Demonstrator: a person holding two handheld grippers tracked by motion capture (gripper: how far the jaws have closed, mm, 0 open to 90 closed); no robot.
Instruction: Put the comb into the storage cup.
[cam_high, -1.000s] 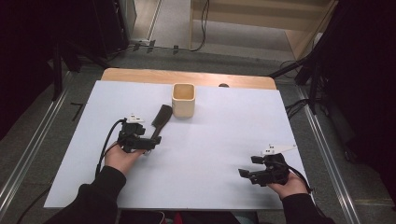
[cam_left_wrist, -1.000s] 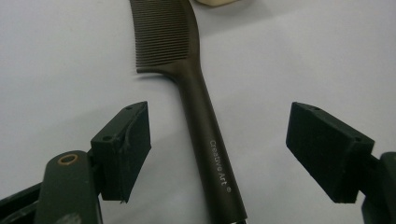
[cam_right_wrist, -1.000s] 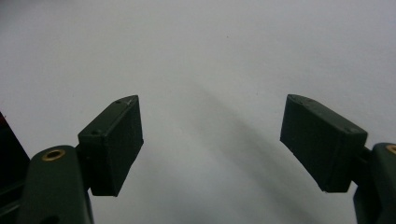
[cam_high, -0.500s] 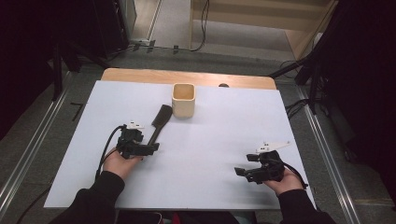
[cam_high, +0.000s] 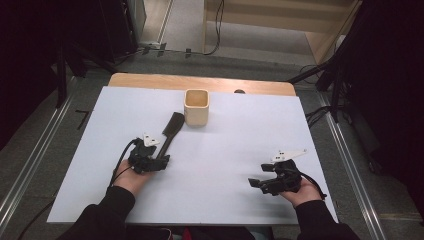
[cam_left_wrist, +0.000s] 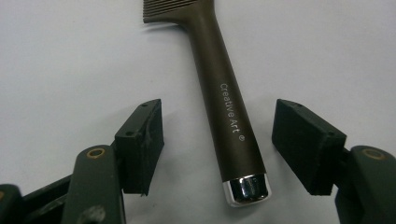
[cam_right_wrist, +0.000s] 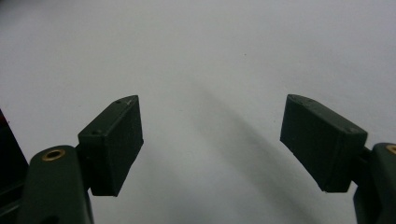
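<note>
Left gripper view looks down on a dark brown comb (cam_left_wrist: 224, 88) lying flat on the white counter (cam_left_wrist: 70, 56). White lettering along its handle reads "Creative Art", followed by a small registered-trademark sign. The handle ends in a shiny silver cap, and the comb's teeth are cut off by the top edge. The left tool (cam_left_wrist: 217, 140) has its jaws apart, one on either side of the handle, with a clear gap on both sides; they have just been closing in on it.

High view shows the comb (cam_high: 170, 132) running from the left tool (cam_high: 159, 161) up toward a pale square cup (cam_high: 196, 106) near the far edge of the counter. The cup's inside is too shadowed to tell its contents.

Right gripper view shows the right tool (cam_right_wrist: 212, 140) with jaws wide apart over bare white counter. In the high view it sits well away from the comb, near the front right edge.
</note>
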